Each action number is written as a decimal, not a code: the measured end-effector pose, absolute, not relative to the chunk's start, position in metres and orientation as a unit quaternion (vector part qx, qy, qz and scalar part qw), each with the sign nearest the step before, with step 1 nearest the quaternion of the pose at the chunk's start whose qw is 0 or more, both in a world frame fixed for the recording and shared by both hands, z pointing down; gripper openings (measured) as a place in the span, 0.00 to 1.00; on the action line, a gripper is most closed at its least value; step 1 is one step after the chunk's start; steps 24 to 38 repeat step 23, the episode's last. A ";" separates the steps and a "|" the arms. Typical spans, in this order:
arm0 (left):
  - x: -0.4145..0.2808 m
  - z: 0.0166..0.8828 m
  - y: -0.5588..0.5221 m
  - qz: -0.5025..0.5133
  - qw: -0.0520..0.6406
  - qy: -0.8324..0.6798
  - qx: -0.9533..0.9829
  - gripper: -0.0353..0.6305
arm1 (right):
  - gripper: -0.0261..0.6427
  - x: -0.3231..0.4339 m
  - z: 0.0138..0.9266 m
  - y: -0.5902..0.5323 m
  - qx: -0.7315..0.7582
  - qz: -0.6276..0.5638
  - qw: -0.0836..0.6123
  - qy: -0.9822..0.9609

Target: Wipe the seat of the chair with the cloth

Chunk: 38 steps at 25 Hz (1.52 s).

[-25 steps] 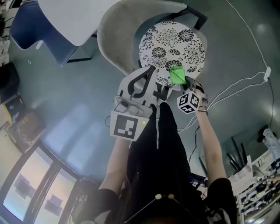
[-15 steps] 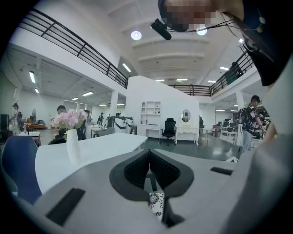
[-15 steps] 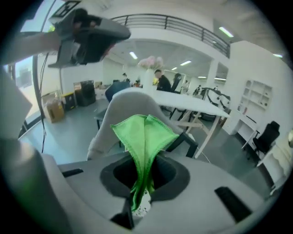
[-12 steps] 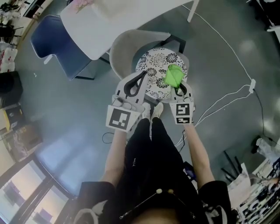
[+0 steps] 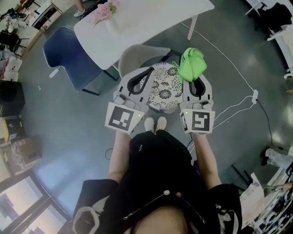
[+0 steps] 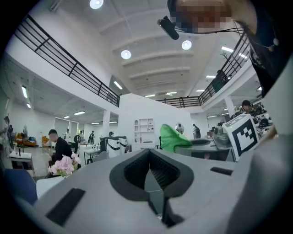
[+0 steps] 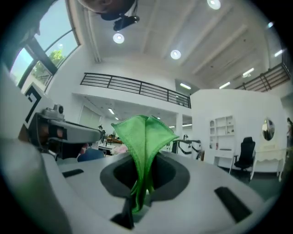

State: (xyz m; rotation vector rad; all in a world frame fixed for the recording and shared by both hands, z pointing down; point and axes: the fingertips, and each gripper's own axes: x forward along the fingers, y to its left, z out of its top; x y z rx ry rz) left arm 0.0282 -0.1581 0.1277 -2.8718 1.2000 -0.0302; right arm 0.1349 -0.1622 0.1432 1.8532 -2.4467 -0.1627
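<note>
The chair stands below me with a black-and-white flowered seat (image 5: 165,90) and a grey backrest (image 5: 137,55). A green cloth (image 5: 192,65) is pinched in my right gripper (image 5: 196,78), which is raised high above the chair's right edge; in the right gripper view the cloth (image 7: 144,144) stands up from between the shut jaws. My left gripper (image 5: 143,76) is held beside it at the same height, over the seat's left side, shut with nothing in it. In the left gripper view the left gripper (image 6: 152,173) points out into the room and the cloth (image 6: 173,137) shows at the right.
A white table (image 5: 137,23) with pink flowers (image 5: 101,13) stands just behind the chair. A blue chair (image 5: 68,59) is at the left. A white cable (image 5: 238,73) runs over the grey floor at the right. My feet (image 5: 154,123) are in front of the chair.
Both grippers have risen away from the seat toward my head, and the right one has carried the cloth up off the seat. My view has pulled back, showing more of the table.
</note>
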 end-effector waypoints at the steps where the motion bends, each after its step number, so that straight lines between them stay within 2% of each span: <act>1: 0.029 0.119 -0.156 -0.007 0.024 0.383 -0.923 0.06 | 0.11 0.132 0.125 -0.159 0.600 -0.073 0.026 -0.796; 5: 0.028 0.088 -0.149 0.010 0.051 0.380 -0.924 0.06 | 0.11 0.131 0.076 -0.138 0.604 -0.113 -0.009 -0.789; 11: 0.026 0.063 -0.132 0.028 0.079 0.371 -0.925 0.06 | 0.11 0.144 0.063 -0.102 0.625 -0.113 -0.018 -0.772; 38: 0.025 0.063 -0.120 0.040 0.065 0.379 -0.922 0.06 | 0.11 0.166 0.062 -0.089 0.644 -0.111 -0.024 -0.757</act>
